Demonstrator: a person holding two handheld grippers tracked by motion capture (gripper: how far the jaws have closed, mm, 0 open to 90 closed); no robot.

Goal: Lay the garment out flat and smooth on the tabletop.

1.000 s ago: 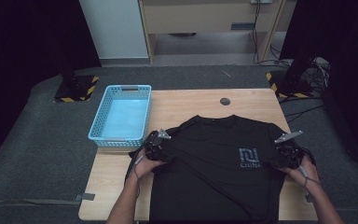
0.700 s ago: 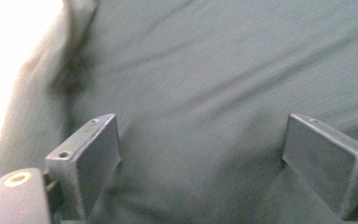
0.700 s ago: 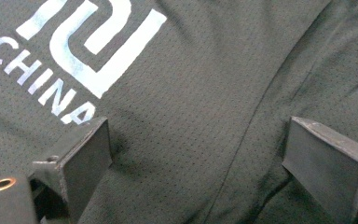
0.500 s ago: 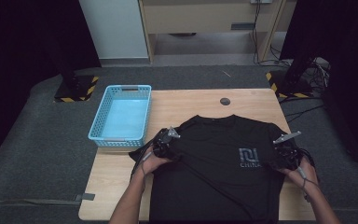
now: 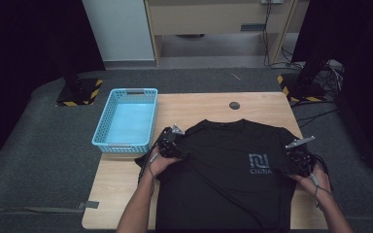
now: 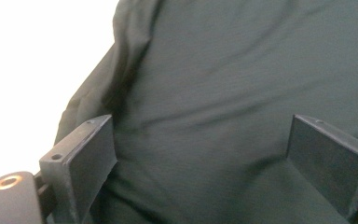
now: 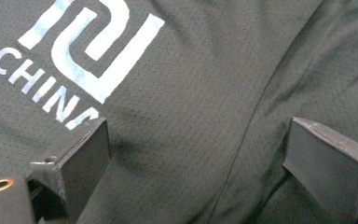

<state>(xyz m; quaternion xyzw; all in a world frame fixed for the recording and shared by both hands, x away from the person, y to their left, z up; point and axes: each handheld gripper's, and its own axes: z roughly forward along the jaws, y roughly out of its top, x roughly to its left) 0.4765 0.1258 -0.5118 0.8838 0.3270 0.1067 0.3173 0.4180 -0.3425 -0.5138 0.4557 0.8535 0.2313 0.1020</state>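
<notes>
Wooden table point(image 5: 126, 194) bears black shirt point(image 5: 223, 184), blue basket point(image 5: 102, 141); both tongs wide.

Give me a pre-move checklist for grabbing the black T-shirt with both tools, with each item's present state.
1. Left tool open: ok, its jaws stand wide apart in the left gripper view.
2. Right tool open: ok, jaws wide apart in the right gripper view.
3. Fabric between the jaws: ok, the black T-shirt with a white printed logo lies between both pairs.
4. Jaws touching the fabric: cannot tell.
5. Shirt lying flat on the pale wooden table: not ok, its sleeve by the left tool is bunched.
6. Light blue plastic mesh basket free to take the shirt: ok, nothing lies in it.
</notes>
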